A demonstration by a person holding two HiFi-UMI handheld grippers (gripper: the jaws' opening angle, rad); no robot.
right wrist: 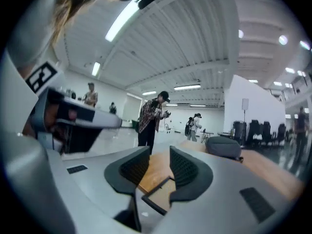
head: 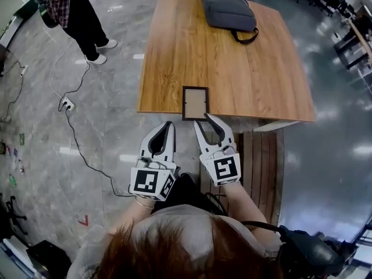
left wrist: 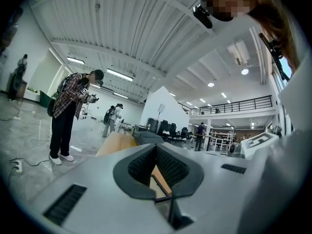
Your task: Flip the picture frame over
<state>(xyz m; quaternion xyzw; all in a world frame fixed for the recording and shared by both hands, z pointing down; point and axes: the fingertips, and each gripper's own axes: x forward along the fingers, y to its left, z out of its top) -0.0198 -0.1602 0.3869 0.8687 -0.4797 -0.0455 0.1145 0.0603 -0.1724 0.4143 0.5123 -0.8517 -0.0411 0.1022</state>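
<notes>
Picture frame [head: 195,103] lies at the surface [head: 232,68] edge; beside it our right tool [head: 203,120] stands slightly open, empty, left tool [head: 170,123] closed.

Side by side, the left gripper [head: 169,124] points level, fingers seemingly closed; the right gripper [head: 203,121] holds its fingers slightly apart.

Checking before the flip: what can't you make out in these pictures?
- Picture frame: which face is up; too small in the head view, mostly hidden by the jaws in both gripper views.
- Right gripper: whether it touches the frame; they overlap in the head view.
</notes>
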